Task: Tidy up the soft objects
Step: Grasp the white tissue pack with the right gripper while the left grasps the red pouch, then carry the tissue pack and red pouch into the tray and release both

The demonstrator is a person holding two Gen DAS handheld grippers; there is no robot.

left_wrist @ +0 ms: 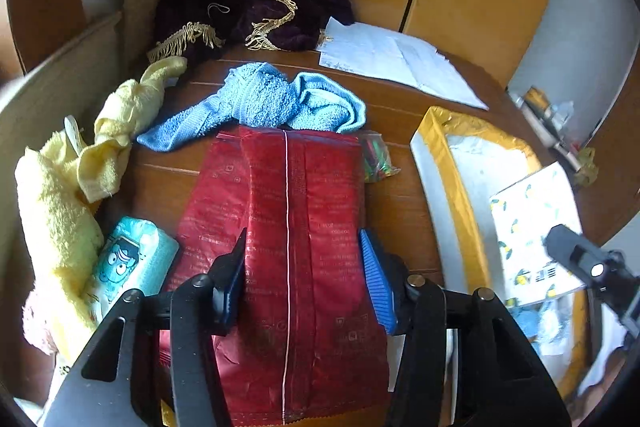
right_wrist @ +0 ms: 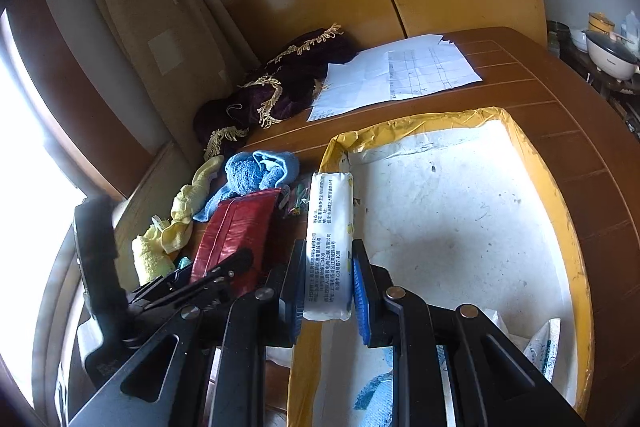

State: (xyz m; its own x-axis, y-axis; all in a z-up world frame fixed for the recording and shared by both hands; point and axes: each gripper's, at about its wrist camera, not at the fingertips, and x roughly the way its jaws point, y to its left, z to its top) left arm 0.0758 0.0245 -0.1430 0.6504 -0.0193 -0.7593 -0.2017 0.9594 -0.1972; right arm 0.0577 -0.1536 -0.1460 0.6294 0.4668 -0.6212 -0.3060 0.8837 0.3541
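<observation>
wooden worktop (right_wrist: 520, 75) carries towels at the far left. left hand-held gripper (left_wrist: 302, 279) is clamped on the red pouch (left_wrist: 288, 227), long axis pointing away. right hand-held gripper (right_wrist: 326, 287) is clamped on the white tissue pack (right_wrist: 330, 243), over the near left rim of the yellow-edged box (right_wrist: 560, 211).

Taking the yellow-rimmed box (right_wrist: 560, 211) as landmark: its white floor lies bare over most of the far part, open from above. At its left rim a white packet (right_wrist: 330, 247) stands in the right gripper (right_wrist: 326, 287). Left of the box the tabletop (left_wrist: 404, 187) is crowded: a red pouch (left_wrist: 288, 247), a blue towel (left_wrist: 264, 103) beyond it, a yellow towel (left_wrist: 72, 195) along the far-left edge. Beyond the box lie paper sheets (right_wrist: 396, 75); right of these the wood is bare.
</observation>
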